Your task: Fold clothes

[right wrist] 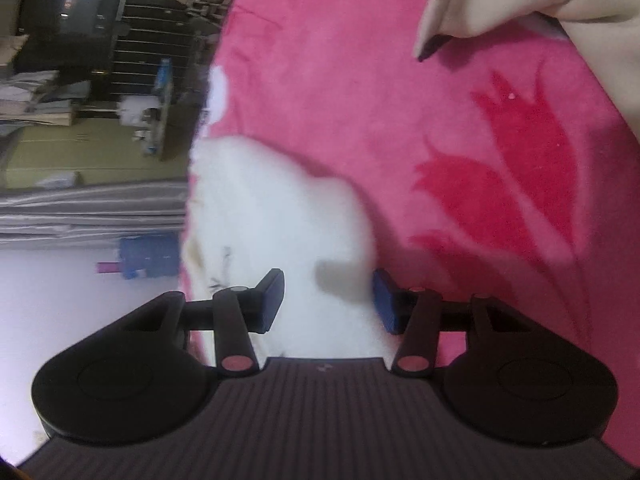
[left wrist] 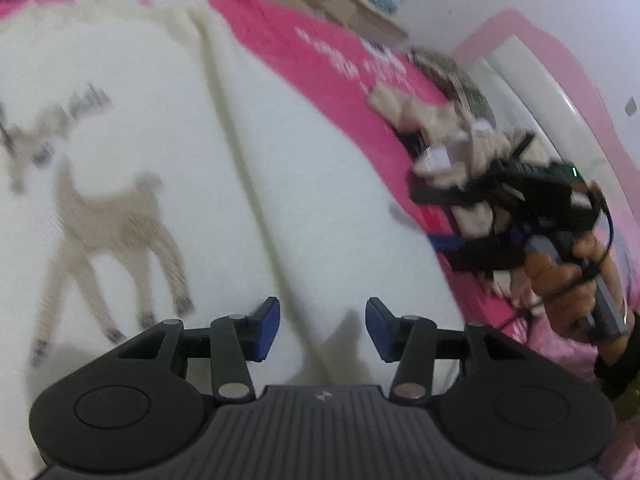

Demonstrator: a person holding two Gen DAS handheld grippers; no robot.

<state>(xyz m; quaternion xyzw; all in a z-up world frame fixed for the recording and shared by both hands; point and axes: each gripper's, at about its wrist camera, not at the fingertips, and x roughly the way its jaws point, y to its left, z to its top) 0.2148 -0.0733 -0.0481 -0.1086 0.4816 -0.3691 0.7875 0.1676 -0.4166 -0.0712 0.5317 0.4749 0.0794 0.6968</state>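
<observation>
Left wrist view shows the white sweater (left wrist: 160, 140) spread on the pink bed (left wrist: 320, 60), both grippers (left wrist: 322, 328) (right wrist: 328, 300) apart and empty, so you pinch its edge deep before lifting.

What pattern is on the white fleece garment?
Beige deer figures on the white fleece garment, clearest in the left wrist view.
</observation>
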